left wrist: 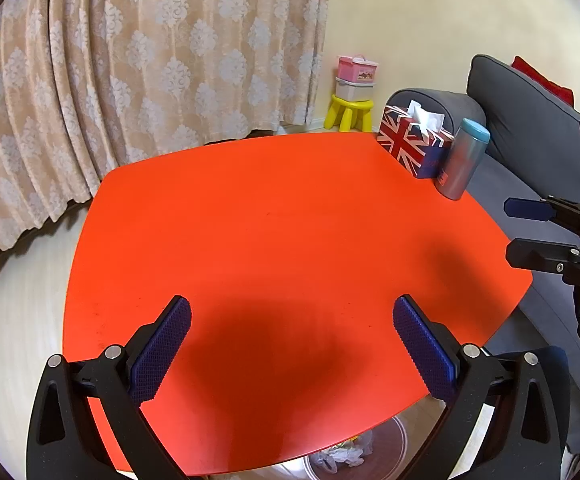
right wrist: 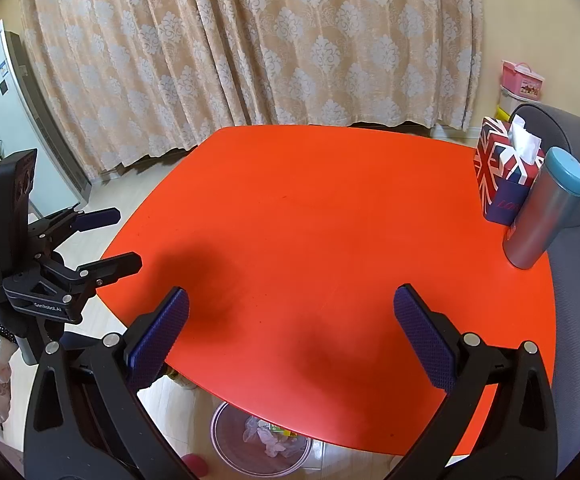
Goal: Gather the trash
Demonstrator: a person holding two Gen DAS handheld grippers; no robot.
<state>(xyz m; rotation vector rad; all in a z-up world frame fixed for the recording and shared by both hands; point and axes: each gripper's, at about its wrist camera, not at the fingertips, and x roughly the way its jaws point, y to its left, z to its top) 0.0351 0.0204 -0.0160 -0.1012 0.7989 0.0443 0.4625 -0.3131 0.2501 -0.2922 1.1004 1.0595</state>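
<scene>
A clear trash bin stands on the floor under the near edge of the red table. Crumpled wrappers and tissue lie inside it. In the left wrist view the bin shows below the table's front edge, with crumpled trash in it. My left gripper hovers open over the near part of the tabletop, holding nothing. My right gripper is open and empty too, over the same near edge. Each gripper shows in the other's view: the left and the right.
A Union Jack tissue box and a silver tumbler with a blue lid stand at the table's right edge. A grey sofa runs along the right. A yellow stool carries small boxes. Curtains hang behind; a white floor unit stands left.
</scene>
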